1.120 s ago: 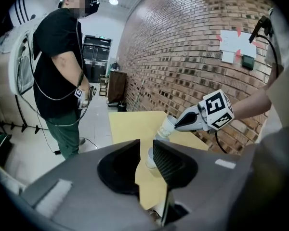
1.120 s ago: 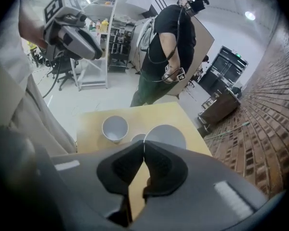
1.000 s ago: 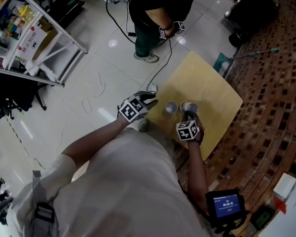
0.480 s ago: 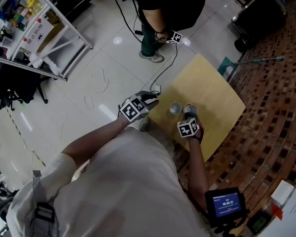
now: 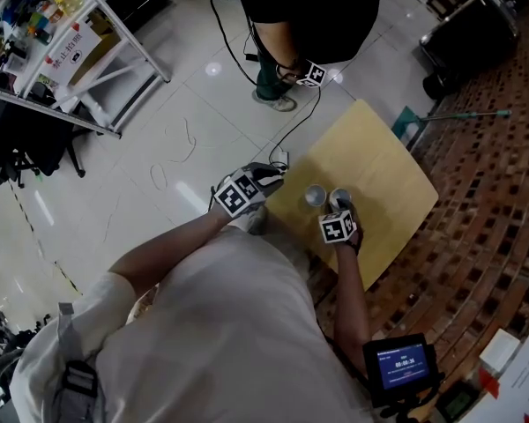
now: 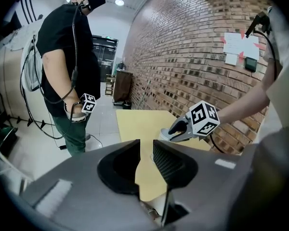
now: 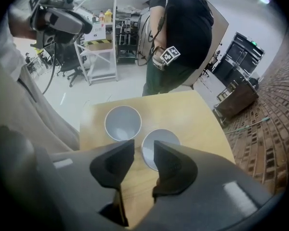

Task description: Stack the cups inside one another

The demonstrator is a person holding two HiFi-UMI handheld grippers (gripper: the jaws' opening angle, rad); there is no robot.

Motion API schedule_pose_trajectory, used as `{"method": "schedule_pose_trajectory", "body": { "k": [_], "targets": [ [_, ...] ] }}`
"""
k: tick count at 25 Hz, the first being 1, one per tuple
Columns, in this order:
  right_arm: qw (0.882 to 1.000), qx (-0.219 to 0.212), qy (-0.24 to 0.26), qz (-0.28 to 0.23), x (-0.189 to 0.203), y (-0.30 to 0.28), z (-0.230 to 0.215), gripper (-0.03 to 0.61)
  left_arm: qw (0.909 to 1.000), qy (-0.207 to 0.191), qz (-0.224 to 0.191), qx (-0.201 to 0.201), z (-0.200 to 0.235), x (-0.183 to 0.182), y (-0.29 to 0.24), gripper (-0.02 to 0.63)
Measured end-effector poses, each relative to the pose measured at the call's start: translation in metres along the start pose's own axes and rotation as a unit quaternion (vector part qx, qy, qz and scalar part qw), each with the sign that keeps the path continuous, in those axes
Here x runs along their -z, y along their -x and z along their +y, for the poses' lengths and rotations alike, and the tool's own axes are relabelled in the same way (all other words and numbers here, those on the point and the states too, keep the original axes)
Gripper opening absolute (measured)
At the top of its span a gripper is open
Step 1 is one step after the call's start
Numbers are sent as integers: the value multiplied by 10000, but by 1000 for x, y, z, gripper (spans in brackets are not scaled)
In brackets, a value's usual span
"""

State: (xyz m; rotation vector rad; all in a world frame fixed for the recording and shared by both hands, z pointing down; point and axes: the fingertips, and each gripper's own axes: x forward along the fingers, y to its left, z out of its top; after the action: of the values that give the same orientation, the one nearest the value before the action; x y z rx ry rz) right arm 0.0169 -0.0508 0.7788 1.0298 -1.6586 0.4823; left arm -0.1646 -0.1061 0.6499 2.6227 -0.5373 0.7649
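Two grey cups stand side by side, mouths up, on the yellow wooden table [image 5: 379, 161]: the left cup [image 7: 123, 122] [image 5: 314, 196] and the right cup [image 7: 160, 141] [image 5: 339, 197]. My right gripper [image 7: 143, 149] [image 5: 339, 211] points steeply down over the right cup; its jaws have just been opening. That cup's near-left rim lies at the gap, and the pads stand off it. My left gripper [image 6: 146, 149] [image 5: 271, 175] hovers at the table's left edge, jaws a little apart with nothing between them.
A person in black [image 5: 313, 11] stands at the table's far side with a marker-cube gripper [image 5: 313, 73] in hand. A cable [image 5: 286, 130] runs across the tiled floor. A metal shelf rack [image 5: 66, 51] is at the upper left and a brick floor [image 5: 485, 201] on the right.
My right gripper has come down a little over the right cup. The left gripper and both cups have kept their places.
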Motion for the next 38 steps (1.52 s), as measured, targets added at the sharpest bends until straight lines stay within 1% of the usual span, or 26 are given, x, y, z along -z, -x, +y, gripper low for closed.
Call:
{"method": "schedule_pose_trajectory", "body": {
  "k": [2, 4, 6, 8, 11, 12, 13, 14, 15, 17, 18, 19, 20, 21, 22, 24, 26, 28, 30, 31, 32, 34, 38],
  "targets": [
    [9997, 107, 32, -211, -7, 9, 1, 141, 10000, 10, -2, 1, -1, 0, -1, 103],
    [9990, 134, 177, -396, -14, 18, 9, 141, 10000, 17, -11, -3, -1, 0, -2, 103],
    [9984, 57, 360, -439, -15, 20, 21, 141, 10000, 24, -18, -11, 0, 0, -2, 103],
    [9981, -21, 436, -427, -12, 21, 32, 140, 10000, 37, -15, -9, 0, 1, -2, 103],
    [9982, -63, 221, -547, -11, 27, 42, 133, 10000, 11, -20, 25, -2, 2, -2, 104],
    [9978, -50, 31, -657, -12, 31, 43, 132, 10000, -10, -28, 51, -3, 2, -2, 106],
    [9962, -33, -283, -820, -12, 37, 41, 132, 9999, -37, -37, 87, -4, 2, -2, 108],
    [9918, -11, -745, -1034, -11, 43, 36, 132, 9999, -68, -45, 130, -6, 1, -2, 109],
    [9830, 36, -1320, -1279, -9, 50, 27, 132, 9998, -100, -51, 169, -7, 1, -3, 109],
    [9538, 292, -2435, -1735, 2, 67, -3, 132, 9996, -146, -58, 215, -7, -2, -5, 109],
    [9391, 488, -2820, -1903, 10, 78, -18, 132, 9996, -163, -54, 230, -6, -3, -6, 109],
    [9273, 691, -3072, -2025, 19, 89, -31, 132, 9995, -187, -40, 253, -6, -5, -7, 109],
    [9188, 872, -3223, -2104, 29, 101, -41, 132, 9993, -229, -20, 291, -7, -6, -10, 109],
    [9135, 1015, -3308, -2140, 40, 111, -49, 132, 9990, -292, 1, 344, -10, -8, -14, 109],
    [9105, 1124, -3353, -2143, 50, 119, -54, 132, 9985, -368, 17, 404, -14, -11, -18, 109],
    [9080, 1290, -3388, -2098, 69, 129, -62, 132, 9973, -529, 31, 510, -23, -16, -28, 105],
    [9053, 1413, -3444, -2047, 83, 135, -66, 132, 9957, -703, 65, 607, -32, -22, -36, 20],
    [9002, 1521, -3548, -2014, 95, 140, -67, 132, 9942, -800, 139, 712, -41, -24, -44, 20],
    [8951, 1595, -3641, -2020, 101, 145, -68, 132, 9938, -753, 170, 798, -47, -23, -49, 20],
    [8943, 1607, -3649, -2032, 101, 147, -68, 132, 9938, -699, 155, 852, -50, -23, -51, 25],
    [8954, 1603, -3617, -2042, 100, 148, -67, 132, 9937, -653, 137, 901, -52, -23, -53, 33],
    [9019, 1555, -3477, -2039, 95, 148, -64, 132, 9935, -620, 133, 949, -56, -23, -55, 44],
    [9135, 1395, -3250, -2012, 87, 141, -56, 132, 9943, -537, 148, 908, -55, -22, -56, 49]
  ]
}}
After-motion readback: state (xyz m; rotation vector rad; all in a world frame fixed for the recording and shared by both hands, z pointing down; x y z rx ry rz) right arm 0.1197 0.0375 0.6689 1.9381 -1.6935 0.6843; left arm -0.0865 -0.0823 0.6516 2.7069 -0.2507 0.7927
